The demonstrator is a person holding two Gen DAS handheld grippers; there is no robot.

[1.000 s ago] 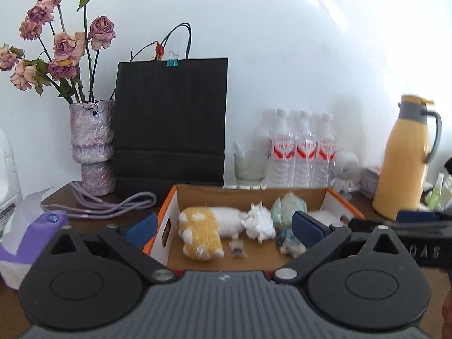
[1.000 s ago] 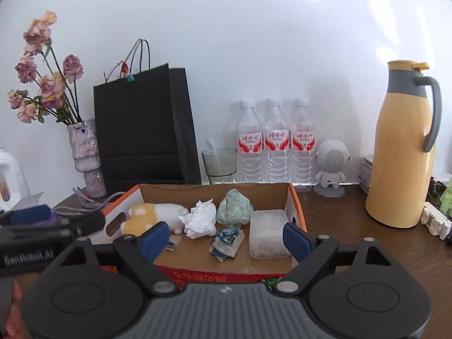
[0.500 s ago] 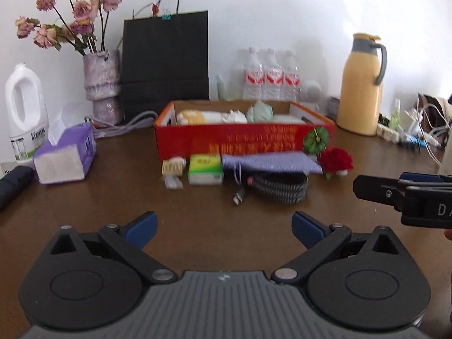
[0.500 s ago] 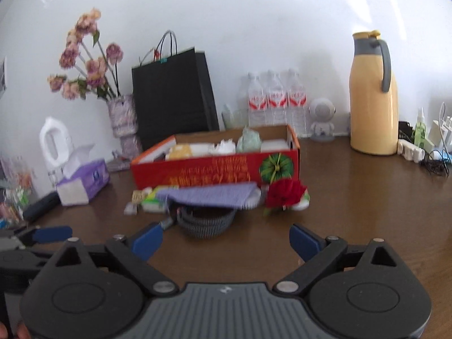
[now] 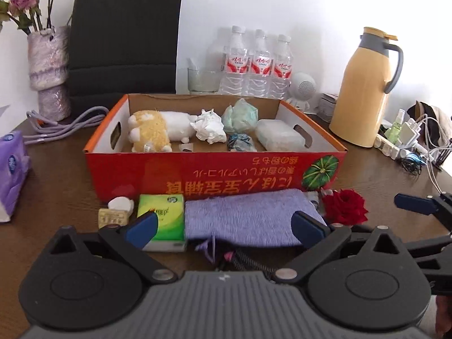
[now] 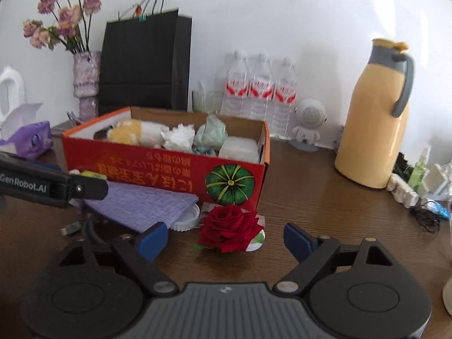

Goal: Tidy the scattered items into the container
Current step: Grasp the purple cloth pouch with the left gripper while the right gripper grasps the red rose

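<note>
A red cardboard box (image 5: 214, 175) (image 6: 158, 169) holds a plush toy (image 5: 152, 132), crumpled tissues and a plastic tub. In front of it lie a purple cloth (image 5: 248, 217) (image 6: 141, 203), a green tissue pack (image 5: 163, 214), a small yellow block (image 5: 111, 218), a dark coiled cable (image 5: 248, 262), a white lid (image 6: 188, 216) and a red rose (image 5: 346, 206) (image 6: 228, 227). My left gripper (image 5: 224, 230) is open, just before the purple cloth. My right gripper (image 6: 224, 238) is open, with the rose between its fingers.
A yellow thermos (image 5: 364, 84), three water bottles (image 5: 257, 65), a black paper bag (image 5: 124, 36), a flower vase (image 5: 48, 70) and a purple tissue pack (image 5: 11, 169) stand around the box. Chargers and cables (image 5: 409, 141) lie at the right.
Both grippers pulled back from over the box, then came forward and low again toward the items in front of it. Both stay open and empty.
</note>
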